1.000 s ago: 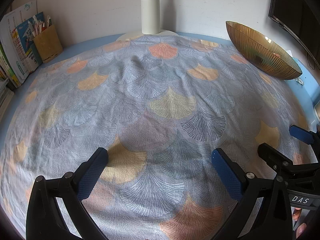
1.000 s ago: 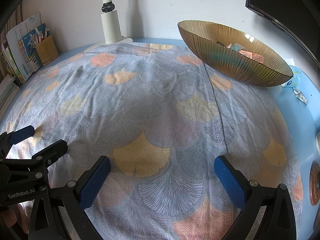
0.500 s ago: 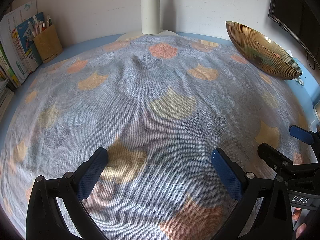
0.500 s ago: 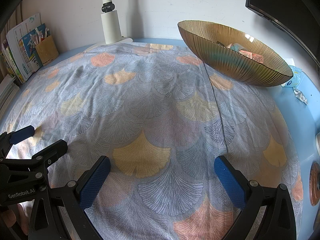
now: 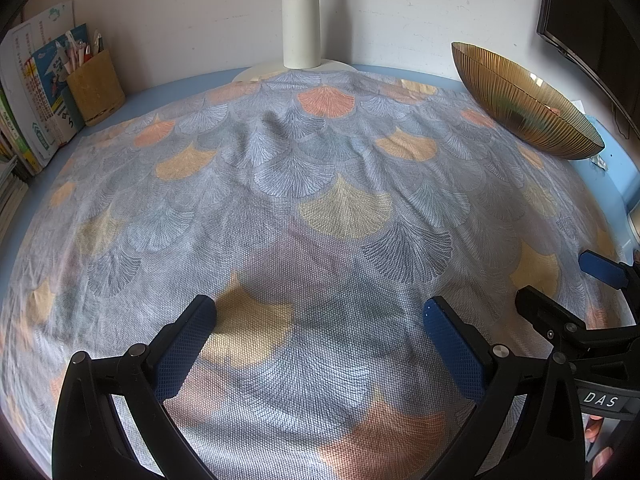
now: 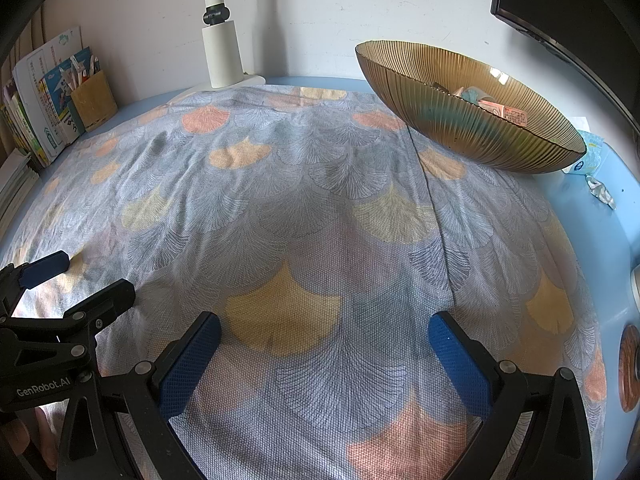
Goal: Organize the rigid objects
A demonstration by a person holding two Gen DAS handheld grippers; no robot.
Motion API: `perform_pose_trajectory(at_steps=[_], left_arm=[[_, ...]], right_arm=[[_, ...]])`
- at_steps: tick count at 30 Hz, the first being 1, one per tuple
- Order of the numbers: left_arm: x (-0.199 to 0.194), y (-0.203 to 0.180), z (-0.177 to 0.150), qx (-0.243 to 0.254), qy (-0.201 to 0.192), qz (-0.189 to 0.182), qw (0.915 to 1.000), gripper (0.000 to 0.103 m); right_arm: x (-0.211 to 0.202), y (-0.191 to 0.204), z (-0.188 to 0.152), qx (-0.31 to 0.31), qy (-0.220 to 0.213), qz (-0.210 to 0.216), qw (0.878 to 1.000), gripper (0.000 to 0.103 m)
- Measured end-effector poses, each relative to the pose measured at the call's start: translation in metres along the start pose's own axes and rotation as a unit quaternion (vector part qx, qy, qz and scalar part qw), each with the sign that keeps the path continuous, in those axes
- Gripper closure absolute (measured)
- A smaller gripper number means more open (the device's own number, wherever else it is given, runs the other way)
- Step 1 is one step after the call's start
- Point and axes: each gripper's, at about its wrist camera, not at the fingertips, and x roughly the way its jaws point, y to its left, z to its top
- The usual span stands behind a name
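While both tools hover low over the patterned cloth, the left gripper and the right gripper have their 2 blue-padded fingers spread wide, with nothing between them. Each shows at the edge of the other's view, side by side and apart. Only fingertips of the person's hand show under the right tool, cut off by the frame. Farther back on the right, the amber ribbed bowl rests on the cloth's far corner, tilted toward the wall; it holds a pale roll, a pink printed packet and a dark piece too hidden to name. Beyond it on the blue table lie a light-blue tissue pack and a crumpled foil scrap. At the far left a cork cup holds pens, beside upright books partly cut off. A white lamp post stands at the wall, and a dark monitor is clipped by the frame.
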Motion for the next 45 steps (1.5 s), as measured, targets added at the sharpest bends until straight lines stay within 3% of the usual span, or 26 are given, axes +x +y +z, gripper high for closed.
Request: perform_pose_trajectory(at_steps=[45], left_arm=[[-0.0008, -0.0005, 0.002, -0.001, 0.0, 0.001, 1.0, 0.0]], right_arm=[[-0.0001, 0.0002, 0.0003, 0.0, 0.0, 0.0, 1.0, 0.0]])
